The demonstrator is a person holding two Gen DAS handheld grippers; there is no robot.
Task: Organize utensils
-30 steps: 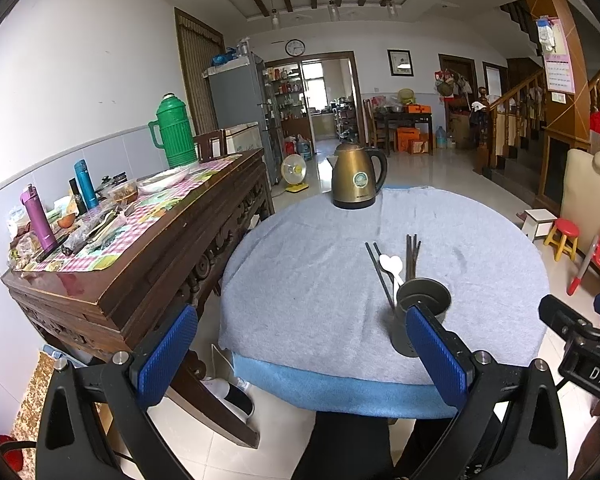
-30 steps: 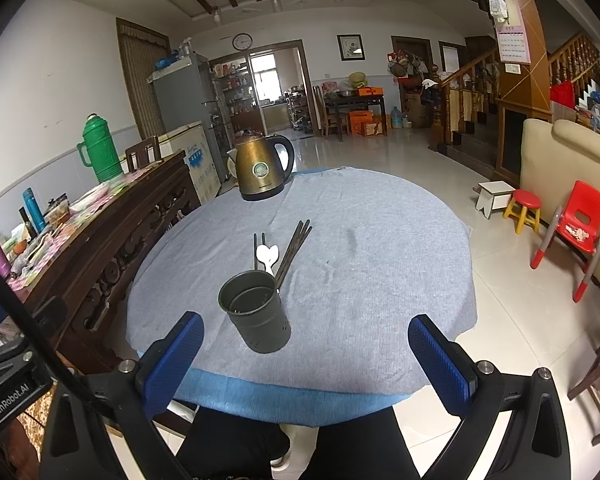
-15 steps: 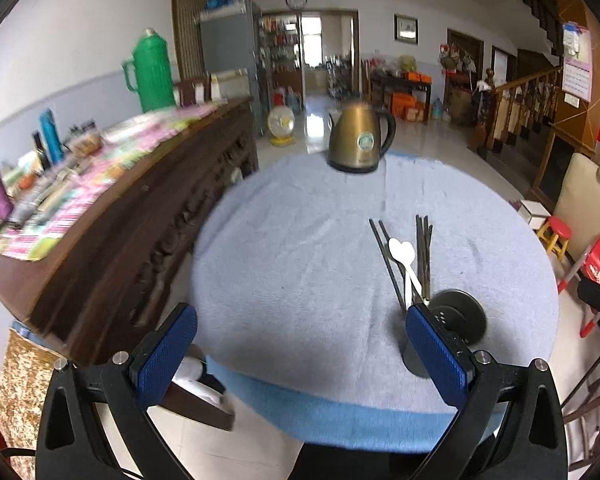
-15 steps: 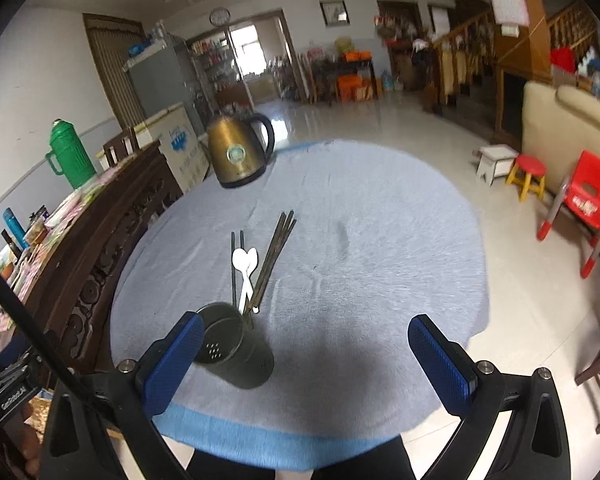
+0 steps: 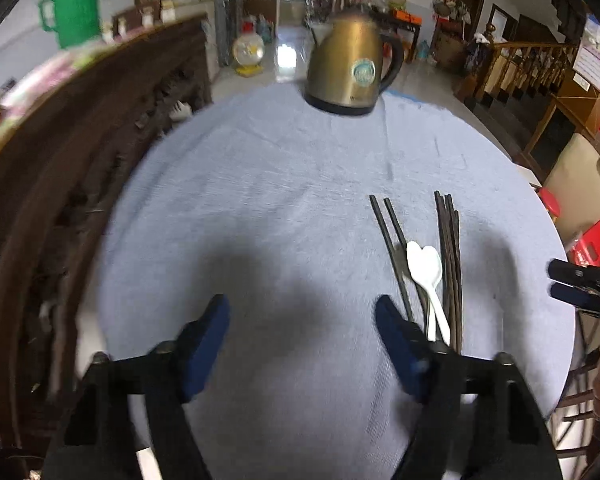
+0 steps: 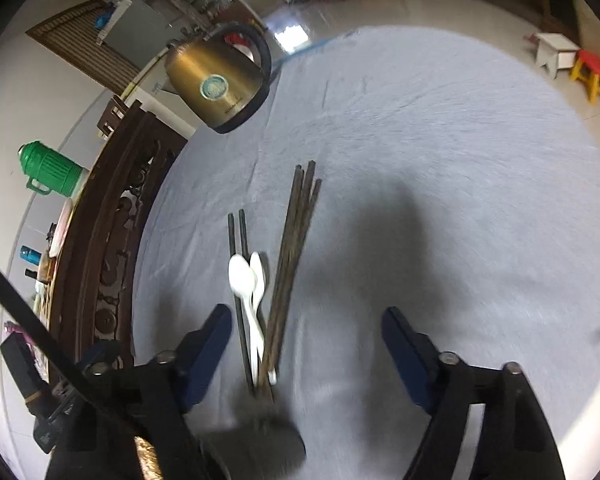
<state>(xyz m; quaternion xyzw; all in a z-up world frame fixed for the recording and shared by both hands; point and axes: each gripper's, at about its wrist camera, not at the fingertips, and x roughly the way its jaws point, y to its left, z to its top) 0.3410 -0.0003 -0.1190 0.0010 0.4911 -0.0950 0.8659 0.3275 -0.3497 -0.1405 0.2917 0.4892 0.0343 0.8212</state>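
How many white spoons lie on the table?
2: white spoons side by side, overlapping, between the black chopstick pair and the brown chopstick bundle. None appear hidden.

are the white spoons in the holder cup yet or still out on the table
Out. Both white spoons lie flat on the grey tablecloth between the chopsticks, beyond the cup.

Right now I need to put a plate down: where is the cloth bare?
Bare: the cloth between kettle and chopsticks, and everything right of the chopsticks in the right wrist view. Crowded: the strip with spoons and holder.
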